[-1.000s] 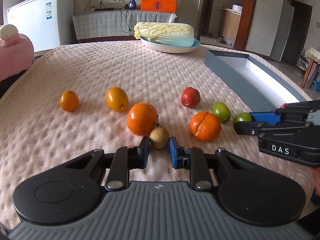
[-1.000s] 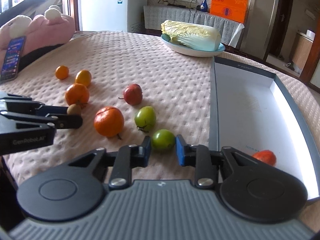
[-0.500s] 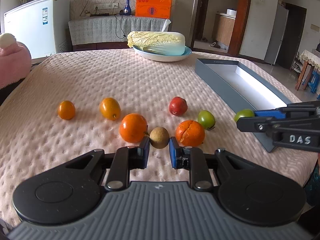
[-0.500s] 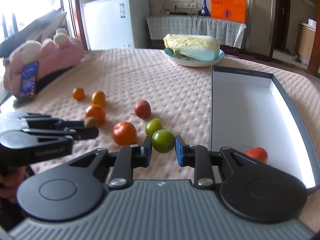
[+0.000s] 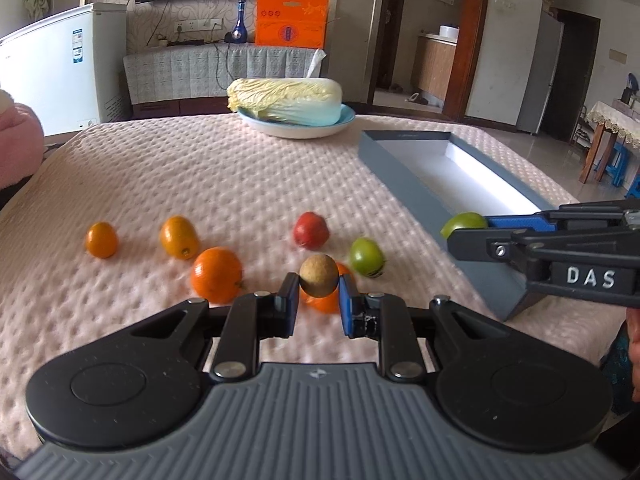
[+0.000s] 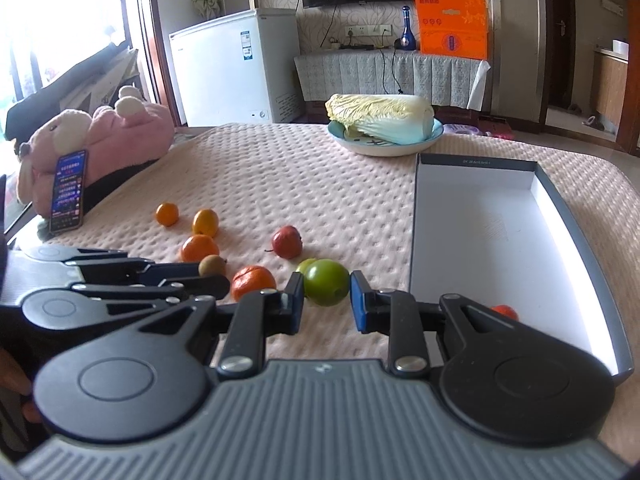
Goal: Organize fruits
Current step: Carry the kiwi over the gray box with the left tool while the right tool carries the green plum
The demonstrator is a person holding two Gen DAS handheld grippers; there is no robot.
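My left gripper (image 5: pixel 319 298) is shut on a small brown round fruit (image 5: pixel 319 275) and holds it above the pink cloth. My right gripper (image 6: pixel 326 298) is shut on a green fruit (image 6: pixel 326 287), lifted just left of the grey box (image 6: pixel 412 240). In the left wrist view the green fruit (image 5: pixel 464 224) hangs at the grey box's (image 5: pixel 404 184) near wall. On the cloth lie several fruits: an orange (image 5: pixel 216 274), a yellow-orange fruit (image 5: pixel 179 237), a small orange fruit (image 5: pixel 101 239), a red fruit (image 5: pixel 311 230), another green fruit (image 5: pixel 366 257) and a split orange (image 6: pixel 253 282). A red-orange fruit (image 6: pixel 505 311) lies in the box.
A blue plate (image 5: pixel 298 128) with a cabbage (image 5: pixel 286 96) stands at the table's far side. A pink plush toy (image 6: pixel 100 140) with a phone (image 6: pixel 68 192) leaning on it sits at the left edge. The box lies along the right side.
Both grippers have risen off the cloth, each carrying its fruit. The right gripper with the green fruit has moved closer to the box's near wall.
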